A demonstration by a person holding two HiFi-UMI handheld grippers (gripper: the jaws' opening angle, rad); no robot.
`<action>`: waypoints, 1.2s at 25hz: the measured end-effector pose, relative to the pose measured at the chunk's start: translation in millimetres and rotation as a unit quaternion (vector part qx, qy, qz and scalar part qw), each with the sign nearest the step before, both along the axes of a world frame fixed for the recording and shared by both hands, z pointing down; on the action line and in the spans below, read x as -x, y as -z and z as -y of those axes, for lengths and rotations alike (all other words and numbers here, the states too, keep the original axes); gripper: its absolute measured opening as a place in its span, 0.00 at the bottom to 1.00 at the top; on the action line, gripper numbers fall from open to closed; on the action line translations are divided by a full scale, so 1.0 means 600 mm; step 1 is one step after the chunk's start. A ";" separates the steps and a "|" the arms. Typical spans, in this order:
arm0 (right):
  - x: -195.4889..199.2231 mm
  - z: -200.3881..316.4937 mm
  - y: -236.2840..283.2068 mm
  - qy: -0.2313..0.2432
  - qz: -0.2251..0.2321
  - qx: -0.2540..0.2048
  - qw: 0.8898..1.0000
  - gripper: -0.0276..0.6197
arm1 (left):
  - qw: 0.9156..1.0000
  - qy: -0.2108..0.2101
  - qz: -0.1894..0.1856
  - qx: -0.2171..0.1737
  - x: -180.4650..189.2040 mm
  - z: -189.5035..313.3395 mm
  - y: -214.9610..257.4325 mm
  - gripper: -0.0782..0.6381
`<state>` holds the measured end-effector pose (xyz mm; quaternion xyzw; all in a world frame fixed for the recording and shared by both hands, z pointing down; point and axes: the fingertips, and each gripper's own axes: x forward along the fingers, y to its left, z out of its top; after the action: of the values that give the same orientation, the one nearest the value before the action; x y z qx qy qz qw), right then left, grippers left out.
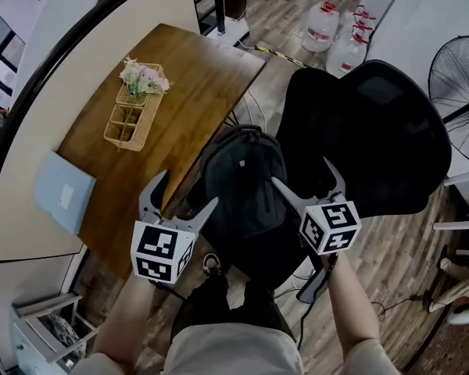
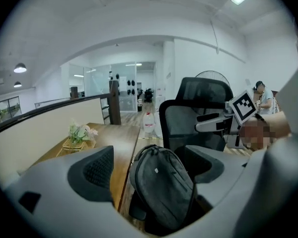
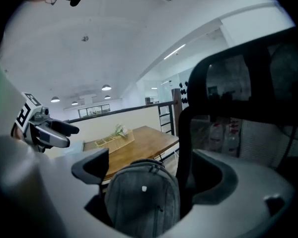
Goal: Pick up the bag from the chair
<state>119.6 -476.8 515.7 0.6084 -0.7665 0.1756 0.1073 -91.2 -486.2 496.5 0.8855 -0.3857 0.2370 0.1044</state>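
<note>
A dark grey backpack (image 1: pixel 246 186) stands upright on the seat of a black mesh office chair (image 1: pixel 383 123), leaning against its backrest. My left gripper (image 1: pixel 186 194) hovers open at the bag's left side, and my right gripper (image 1: pixel 301 174) hovers open at its right side, over the seat. Neither touches the bag. In the left gripper view the backpack (image 2: pixel 164 187) fills the gap ahead of the open left gripper (image 2: pixel 151 167). The right gripper view shows the backpack (image 3: pixel 141 197) just beyond the open right gripper (image 3: pixel 154 172), with the chair back (image 3: pixel 238 93) at the right.
A wooden table (image 1: pixel 195 69) stands left of the chair and carries a wicker basket of flowers (image 1: pixel 137 104) and a pale blue folder (image 1: pixel 64 190). Water jugs (image 1: pixel 322 26) sit on the floor behind. A floor fan (image 1: pixel 461 92) stands at the right. Cables run under the chair.
</note>
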 end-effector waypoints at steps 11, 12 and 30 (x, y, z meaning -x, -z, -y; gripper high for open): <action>-0.023 0.076 -0.269 -0.010 0.011 0.078 0.997 0.83 | 0.996 0.001 0.038 0.079 -0.014 0.059 -0.262 0.72; -0.024 0.080 -0.291 -0.011 0.011 0.085 0.996 0.83 | 0.996 0.000 0.038 0.086 -0.016 0.060 -0.281 0.72; -0.029 0.114 -0.519 -0.030 -0.003 0.182 0.983 0.67 | 0.981 0.098 0.008 0.167 -0.005 0.081 -0.502 0.40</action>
<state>137.2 -545.3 827.0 0.6022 -0.7025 0.3138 0.2133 -88.2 -534.9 797.6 0.8116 -0.4259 0.2943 0.2707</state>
